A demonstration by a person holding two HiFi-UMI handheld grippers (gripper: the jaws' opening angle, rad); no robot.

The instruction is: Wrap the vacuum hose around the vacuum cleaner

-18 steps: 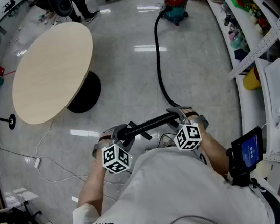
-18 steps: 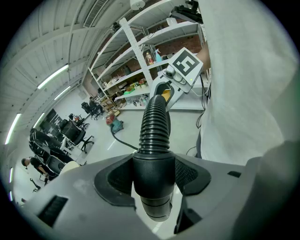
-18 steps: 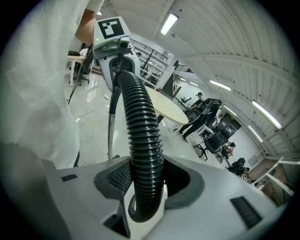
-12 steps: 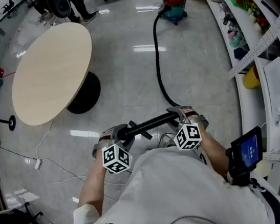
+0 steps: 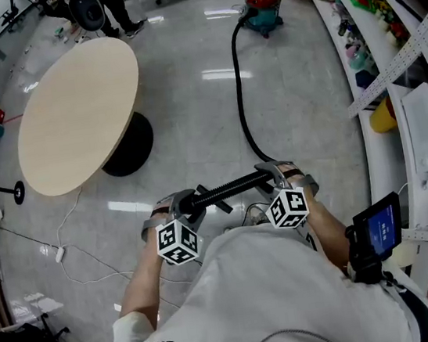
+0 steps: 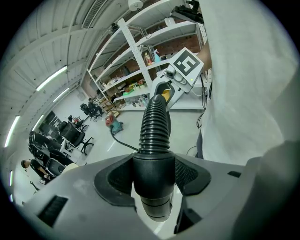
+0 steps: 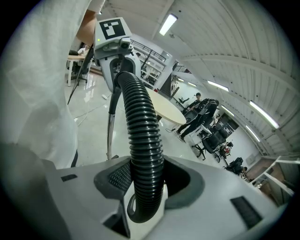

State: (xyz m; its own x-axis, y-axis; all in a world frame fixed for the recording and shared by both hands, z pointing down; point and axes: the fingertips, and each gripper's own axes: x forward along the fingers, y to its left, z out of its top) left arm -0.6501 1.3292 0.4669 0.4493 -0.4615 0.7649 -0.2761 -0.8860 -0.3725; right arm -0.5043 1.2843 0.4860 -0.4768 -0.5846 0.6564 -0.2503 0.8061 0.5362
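Vacuum hose [image 5: 239,91] is found unwound, laid out in a long curve over the floor [image 5: 191,122] from the vacuum cleaner [image 5: 265,2] at the far side of the room to the person in the foreground. Its free end is lifted off the floor and held roughly level close to the person's body. The left gripper [image 5: 183,204] is closed on the smooth end cuff [image 6: 152,171], which is seated between both pads with its tip projecting past them. The right gripper [image 5: 277,173] is closed on the ribbed section a little further along, the hose filling the gap between its pads. The short stretch between the two grippers is straight. The cleaner stands well apart from the person, beyond the round table [image 5: 80,114] and beside the shelving [image 5: 412,59]. No turn of hose is seen around the cleaner's body. The task is judged to be at its start: the free end has been secured, but the approach to the cleaner and every loop of the wrapping are left to be done.
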